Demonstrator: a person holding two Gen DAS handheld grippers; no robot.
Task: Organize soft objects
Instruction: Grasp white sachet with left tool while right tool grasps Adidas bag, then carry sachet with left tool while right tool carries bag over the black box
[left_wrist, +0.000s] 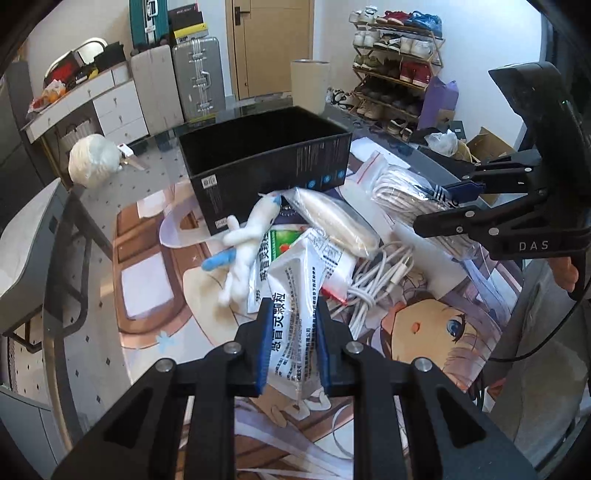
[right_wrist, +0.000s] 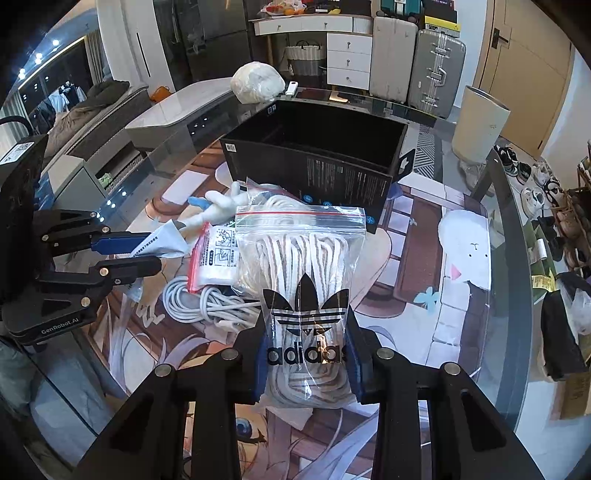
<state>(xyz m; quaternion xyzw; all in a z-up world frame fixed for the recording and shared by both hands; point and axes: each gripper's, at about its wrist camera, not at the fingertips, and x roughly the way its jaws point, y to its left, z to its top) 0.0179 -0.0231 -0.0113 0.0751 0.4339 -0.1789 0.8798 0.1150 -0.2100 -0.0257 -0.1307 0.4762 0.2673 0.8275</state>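
While the left wrist view looks down its own fingers, the left gripper (left_wrist: 291, 347) has its jaws narrowed on a white medicine sachet (left_wrist: 295, 295) printed with Chinese text, pinched near one end and raised off the pile. Beyond it, toward the far edge of the desk (left_wrist: 96, 206), stands an open black box (left_wrist: 266, 162). Against the box's near wall lie a white plush toy (left_wrist: 245, 240) with blue tips, a cream pouch (left_wrist: 332, 221) and a coiled white cable (left_wrist: 373, 280). The sachet is slick and hangs loosely, so it could slide from the pads or catch on the box rim as it goes in.

From the right wrist view, the right gripper (right_wrist: 306, 350) has its jaws closed on the lower part of a clear zip bag of laces (right_wrist: 303, 266) bearing an Adidas logo, held upright before the box (right_wrist: 317, 155). Its top appears taller than a shallow grip suits, so it could flop over. The left gripper (right_wrist: 147, 254) sits close at the left, and both heading for the same box risk a collision.
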